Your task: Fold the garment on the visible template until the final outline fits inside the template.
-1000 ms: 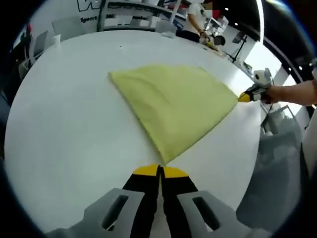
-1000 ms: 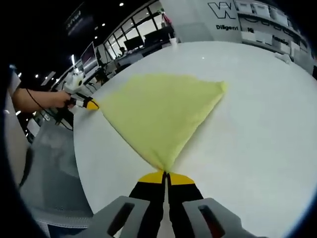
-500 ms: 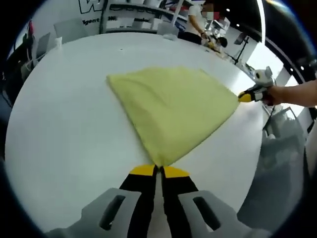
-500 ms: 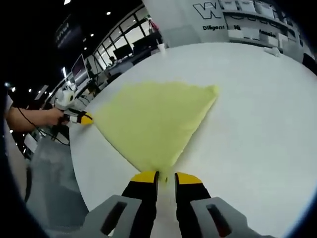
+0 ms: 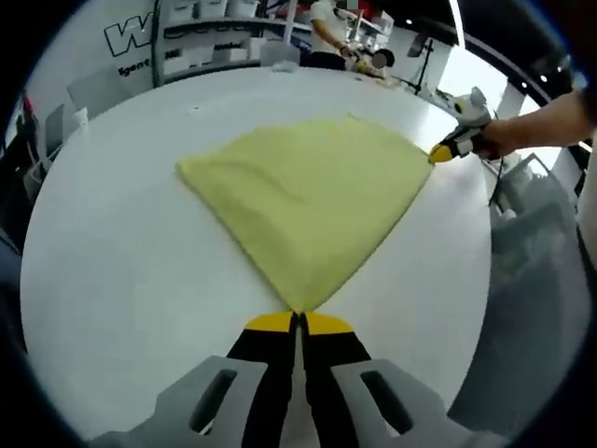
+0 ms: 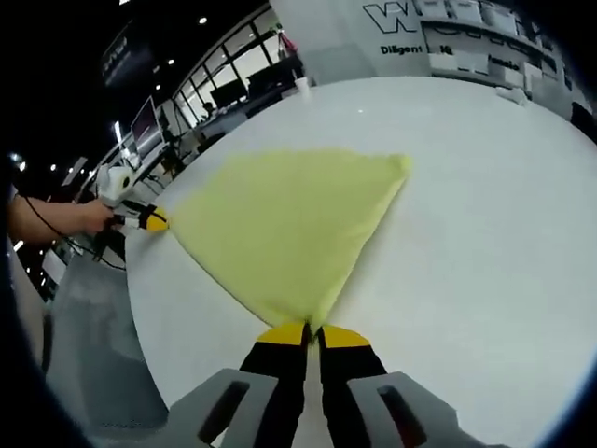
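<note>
A yellow garment (image 5: 312,201) lies folded into a flat, roughly triangular shape on the round white table (image 5: 112,271). My left gripper (image 5: 298,320) is shut on the garment's near corner, low over the table. The right gripper (image 5: 440,152), held by a hand, touches the garment's far right corner. In the right gripper view the garment (image 6: 284,219) spreads away from my right gripper (image 6: 312,331), whose jaws are closed on the nearest corner. The left gripper (image 6: 154,221) sits at the garment's left corner, held by a hand.
The table edge (image 5: 480,280) runs close on the right, with grey floor (image 5: 527,308) beyond it. Shelves and a person (image 5: 331,23) stand behind the table. Bare white tabletop (image 6: 485,215) lies to the right of the garment.
The right jaws, shut a second ago, stood open half a second ago and are now closed on the garment's corner again. The left gripper kept its hold; its view shifted slightly.
</note>
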{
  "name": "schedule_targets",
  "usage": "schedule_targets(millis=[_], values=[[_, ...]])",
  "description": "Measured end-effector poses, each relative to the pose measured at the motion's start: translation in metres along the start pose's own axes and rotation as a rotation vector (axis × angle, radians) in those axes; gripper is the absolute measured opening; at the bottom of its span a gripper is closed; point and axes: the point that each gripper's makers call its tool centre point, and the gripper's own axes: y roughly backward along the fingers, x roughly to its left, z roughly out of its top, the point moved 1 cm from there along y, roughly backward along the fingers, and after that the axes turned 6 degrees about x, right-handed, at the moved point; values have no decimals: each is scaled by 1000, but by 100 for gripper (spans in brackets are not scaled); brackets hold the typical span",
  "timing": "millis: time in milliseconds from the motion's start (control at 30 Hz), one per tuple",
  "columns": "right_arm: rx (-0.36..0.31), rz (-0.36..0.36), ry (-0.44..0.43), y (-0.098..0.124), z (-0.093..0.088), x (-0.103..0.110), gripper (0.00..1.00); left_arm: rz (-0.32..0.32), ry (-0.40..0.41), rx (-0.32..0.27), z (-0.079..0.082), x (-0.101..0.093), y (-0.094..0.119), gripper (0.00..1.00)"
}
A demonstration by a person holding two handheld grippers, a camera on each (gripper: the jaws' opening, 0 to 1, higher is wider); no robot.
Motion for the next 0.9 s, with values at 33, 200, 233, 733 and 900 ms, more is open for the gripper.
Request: schedule_targets(millis=[33, 200, 233, 733, 900], values=[[-11, 1, -3, 3, 2, 2, 1, 16, 7, 12, -2, 2, 1, 4], [-53, -42, 46, 16, 5, 6, 10, 75, 64, 26, -12, 6, 14, 19], [-72, -55, 82, 20, 7, 10, 12, 76, 65, 12, -12, 4, 19, 20], [-220, -100, 199, 62, -2, 78, 46, 186, 231, -219, -17, -48, 98, 39], [-246, -105, 182, 72, -14, 101, 61, 243, 253, -254, -20, -62, 117, 52]])
